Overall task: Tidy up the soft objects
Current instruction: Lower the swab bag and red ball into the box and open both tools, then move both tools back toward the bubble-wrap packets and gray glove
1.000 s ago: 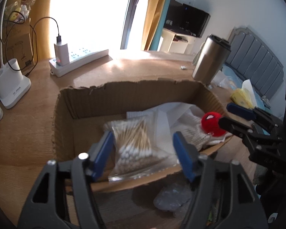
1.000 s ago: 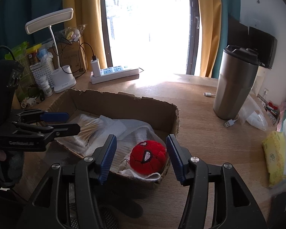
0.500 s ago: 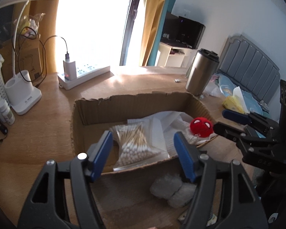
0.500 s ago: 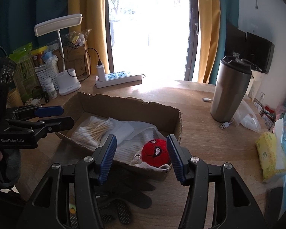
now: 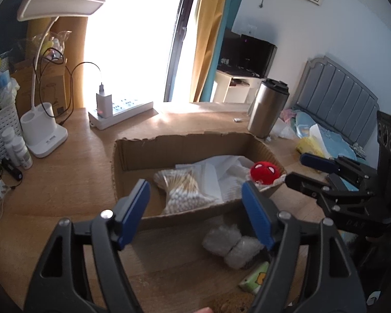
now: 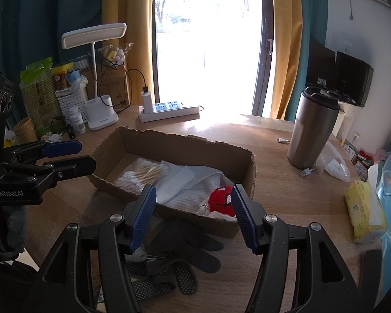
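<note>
Sunlit tabletop (image 6: 273,182): both claws, left (image 5: 195,208) and right (image 6: 193,214), gape empty. Gloves (image 6: 185,255) lie near the box (image 6: 185,143); best pinch low, lift clear of the rim.

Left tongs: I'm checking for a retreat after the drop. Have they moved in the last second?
Yes. The left tongs have pulled back and up from the cardboard box, which looks smaller and farther now.

We hold our left claw (image 5: 195,203) level with its blue-padded fingers (image 5: 133,208) spread wide and nothing between them. Our right claw (image 6: 193,208) hangs just to its right, fingers (image 6: 243,214) equally wide apart and empty, both pointing forward.
</note>
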